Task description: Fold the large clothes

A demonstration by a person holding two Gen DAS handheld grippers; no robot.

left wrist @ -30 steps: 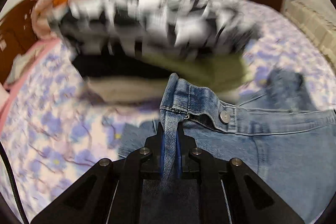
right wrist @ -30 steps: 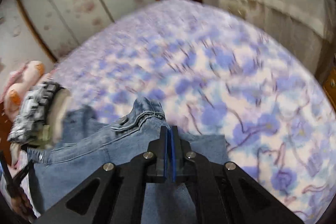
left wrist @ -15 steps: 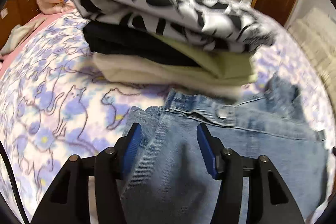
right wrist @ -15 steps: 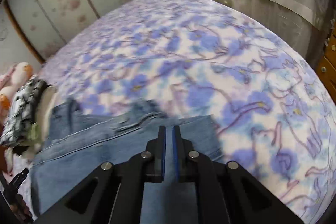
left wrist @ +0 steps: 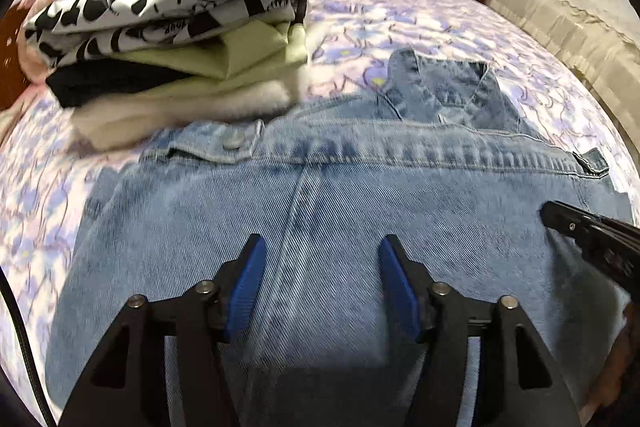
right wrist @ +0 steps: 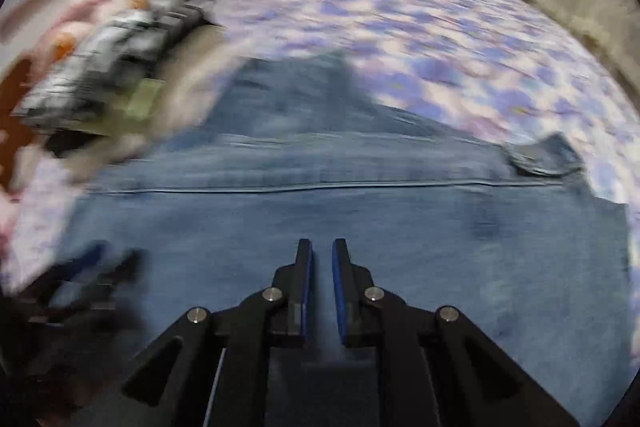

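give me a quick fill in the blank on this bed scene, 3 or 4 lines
1. The denim jacket lies spread on a bedsheet printed with blue ____.
2. The left hand-held gripper hangs above the denim with its jaws ____.
3. The top garment of the folded stack is printed black and ____.
4. The right hand-held gripper holds ____ between its blue pads.

Missing words: flowers; open; white; nothing
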